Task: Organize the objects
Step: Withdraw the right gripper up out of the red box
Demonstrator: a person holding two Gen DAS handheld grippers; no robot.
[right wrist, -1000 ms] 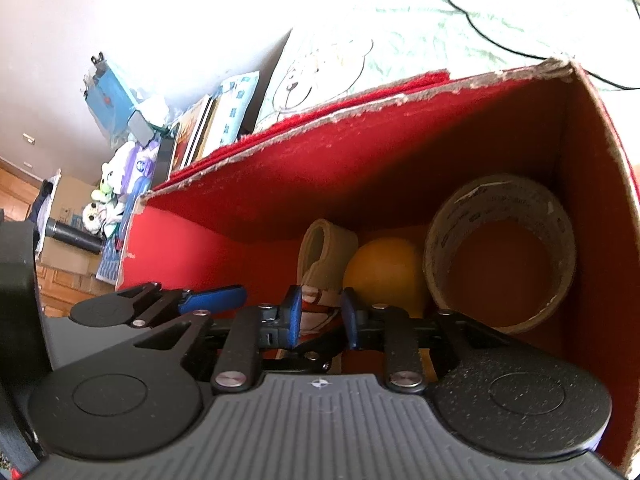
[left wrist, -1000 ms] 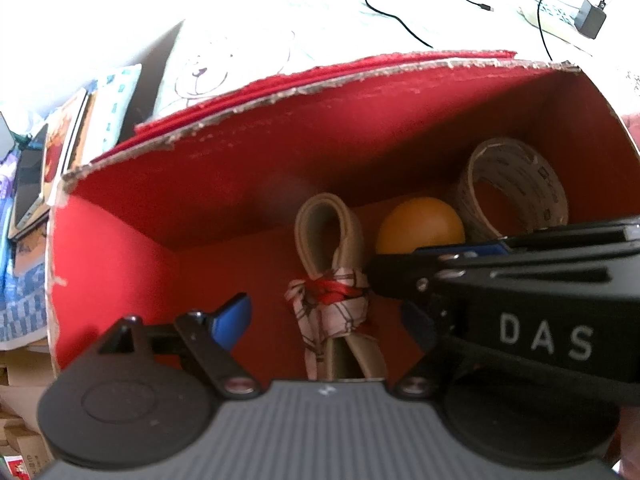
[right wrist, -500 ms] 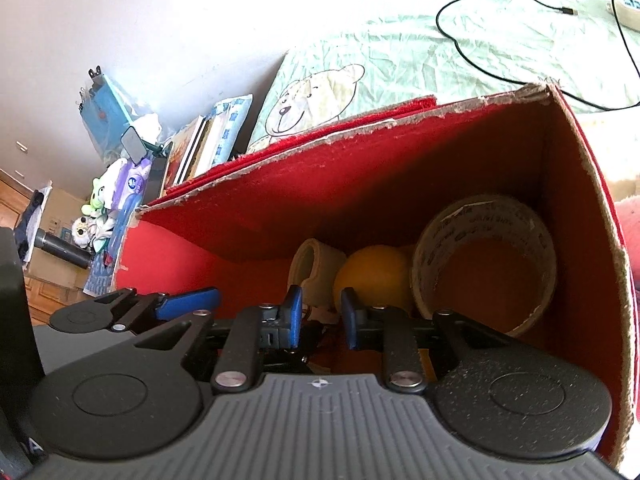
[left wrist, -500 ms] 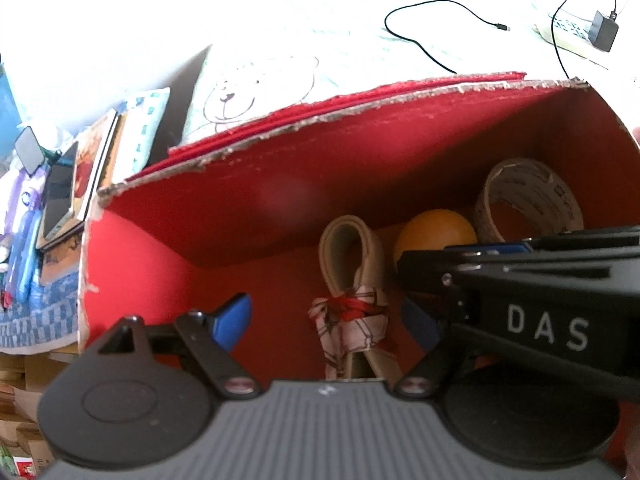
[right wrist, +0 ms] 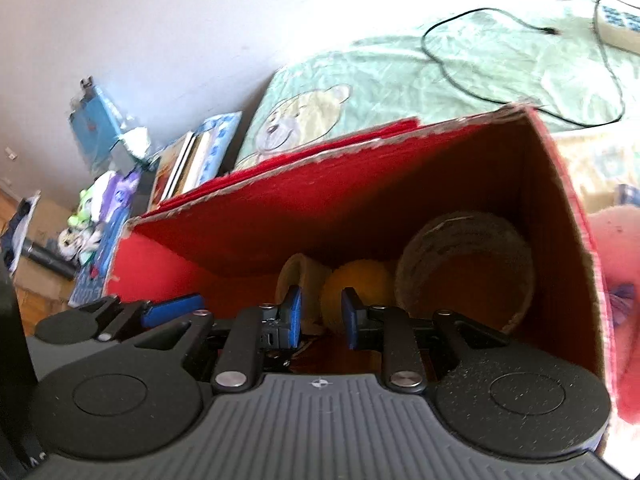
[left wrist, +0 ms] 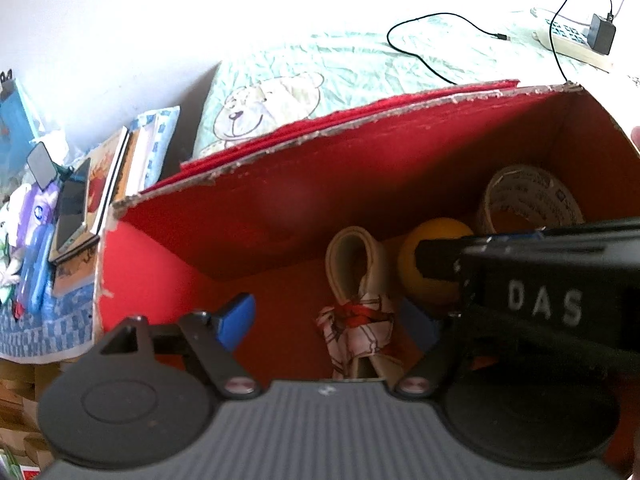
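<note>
A pale green bedsheet [left wrist: 360,60] printed with a cartoon bear covers the bed, with a black cable [left wrist: 440,40] looped across it. On the sheet stands a red cardboard box [left wrist: 280,200], open at the top, its torn rim showing bare cardboard. Inside, along the far wall, 3 things sit in a row: a large roll of tape [left wrist: 528,196] upright in the right corner, an orange ball [left wrist: 432,264] just to its left and touching or nearly touching it, and a folded beige strap tied with red string and checked cloth [left wrist: 356,292] left of the ball. The left gripper [left wrist: 332,320] hangs over the box, its 2 blue-padded jaws spread wide with nothing between them. The right gripper [right wrist: 320,316] crosses beside it, jaws a small way apart and empty, pointing at the ball. Books [left wrist: 112,184] are stacked left of the box.
</note>
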